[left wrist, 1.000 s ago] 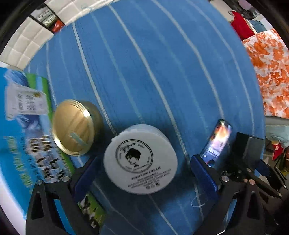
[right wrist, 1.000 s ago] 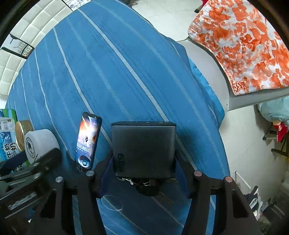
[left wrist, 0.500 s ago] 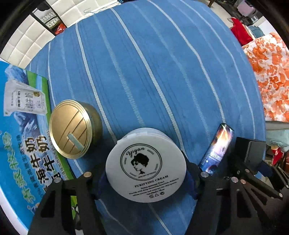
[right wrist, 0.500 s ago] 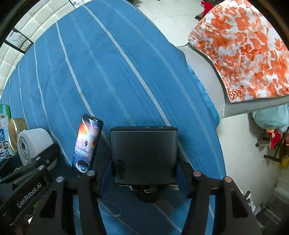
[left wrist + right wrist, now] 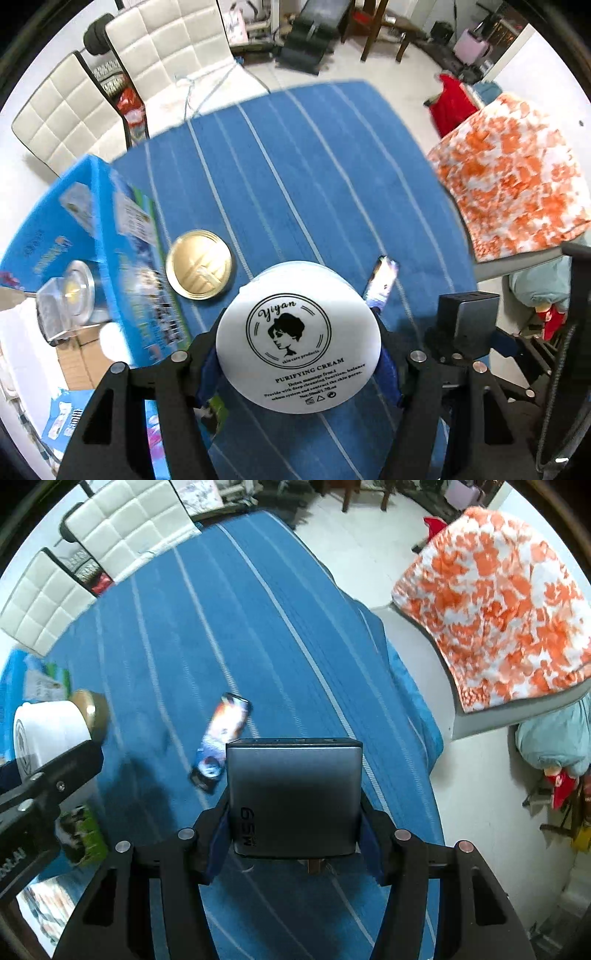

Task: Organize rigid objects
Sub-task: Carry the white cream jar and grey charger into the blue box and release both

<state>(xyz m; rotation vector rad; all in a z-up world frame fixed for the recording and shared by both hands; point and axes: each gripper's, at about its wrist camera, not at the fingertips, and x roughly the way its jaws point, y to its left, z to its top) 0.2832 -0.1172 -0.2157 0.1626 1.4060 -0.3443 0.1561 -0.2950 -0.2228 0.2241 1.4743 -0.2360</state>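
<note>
Blue striped cloth (image 5: 295, 177) covers a table; two white quilted chairs (image 5: 110, 85) stand at its far edge, pale floor beyond.

Left wrist view, left to right: blue printed box (image 5: 92, 236) at the cloth's left edge, blurred. A clear-based item with a round metal top (image 5: 68, 295) sits left of the box; can't tell what it is. Gold-lidded tin (image 5: 199, 264) stands on the cloth just beside the box. Left gripper (image 5: 299, 354) is clamped on the white cream jar (image 5: 298, 334), blue pads against both sides, lid facing the camera, label "PURIFYING CREAM". Jar looks raised off the cloth, above and right of the tin. Phone (image 5: 382, 280) lies flat on the cloth just behind the jar's right edge, screen lit. Farther right, the dark charger (image 5: 467, 314) sits in the other gripper. Orange-and-white fabric (image 5: 513, 177) drapes over something at far right, off the table.

Right wrist view, left to right: jar (image 5: 46, 727) and left gripper's arm at the left edge, tin (image 5: 92, 710) just behind. Phone (image 5: 223, 742) lies on the cloth, apart from everything. Right gripper (image 5: 293, 830) is closed on the charger (image 5: 293, 794), marked "65W", plug prong showing underneath, held clear of the cloth. Orange fabric (image 5: 495, 602) upper right.
</note>
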